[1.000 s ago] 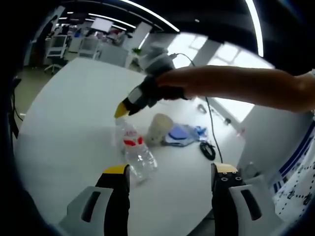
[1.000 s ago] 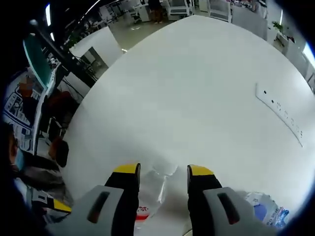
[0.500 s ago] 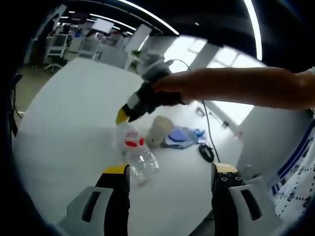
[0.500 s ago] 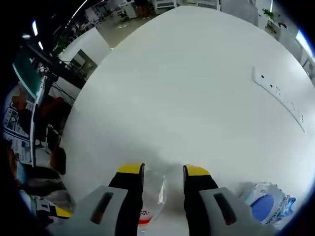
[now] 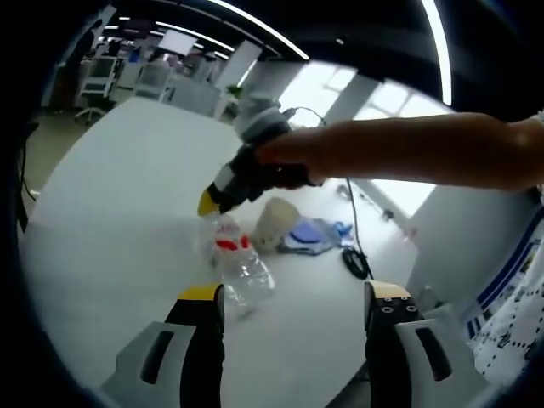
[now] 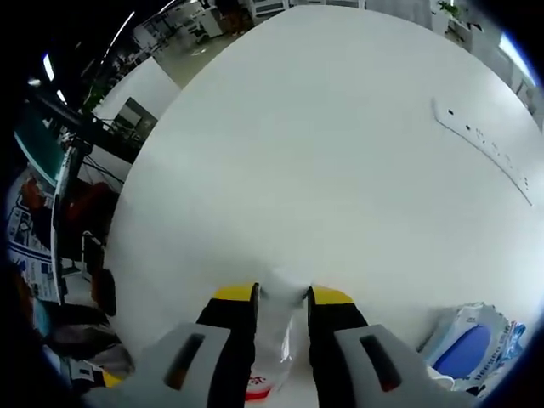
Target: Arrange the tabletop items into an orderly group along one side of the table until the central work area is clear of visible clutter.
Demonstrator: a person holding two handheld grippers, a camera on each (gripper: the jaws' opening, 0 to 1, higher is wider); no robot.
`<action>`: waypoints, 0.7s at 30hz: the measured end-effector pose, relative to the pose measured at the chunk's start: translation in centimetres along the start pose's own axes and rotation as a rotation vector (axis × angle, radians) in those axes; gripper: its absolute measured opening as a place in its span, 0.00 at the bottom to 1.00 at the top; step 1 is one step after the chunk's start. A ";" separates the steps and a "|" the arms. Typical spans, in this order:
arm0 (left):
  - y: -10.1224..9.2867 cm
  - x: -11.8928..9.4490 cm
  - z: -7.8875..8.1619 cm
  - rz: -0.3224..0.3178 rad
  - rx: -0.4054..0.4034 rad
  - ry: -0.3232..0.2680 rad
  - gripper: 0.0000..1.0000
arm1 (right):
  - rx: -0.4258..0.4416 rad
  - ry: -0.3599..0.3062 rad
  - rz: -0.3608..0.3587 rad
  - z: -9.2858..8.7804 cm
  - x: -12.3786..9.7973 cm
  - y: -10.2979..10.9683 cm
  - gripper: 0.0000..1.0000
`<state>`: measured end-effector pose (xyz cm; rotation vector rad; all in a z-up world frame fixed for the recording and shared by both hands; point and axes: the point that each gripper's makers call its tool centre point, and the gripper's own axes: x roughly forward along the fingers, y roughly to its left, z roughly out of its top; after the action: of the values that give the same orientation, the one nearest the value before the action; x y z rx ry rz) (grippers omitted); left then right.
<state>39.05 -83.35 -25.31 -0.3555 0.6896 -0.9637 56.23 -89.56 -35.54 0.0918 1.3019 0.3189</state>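
Right gripper view, bottom centre: our right gripper [image 6: 282, 296] pinches the clear plastic bottle with red label [image 6: 274, 340]; its thin neck may slip. Left gripper [image 5: 294, 293] gapes wide.

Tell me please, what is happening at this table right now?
A person is tidying a white table with two hand-held tongs. The right tongs are closed on the neck of a clear plastic bottle with a red label. The left tongs are open and hold nothing. Beside the bottle lie a beige cup, a blue and white packet and a black cable.
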 end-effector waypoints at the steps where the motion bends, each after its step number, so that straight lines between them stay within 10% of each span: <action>1: 0.0 0.0 0.1 -0.001 -0.003 -0.002 0.63 | 0.005 -0.002 0.002 0.0 0.0 0.1 0.20; 21: 0.2 0.4 -0.2 -0.004 -0.001 0.004 0.62 | -0.032 -0.022 0.003 -0.8 -0.9 1.5 0.18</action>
<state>39.17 -83.62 -25.71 -0.3563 0.6932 -0.9684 55.01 -88.49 -34.51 0.0700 1.2745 0.3408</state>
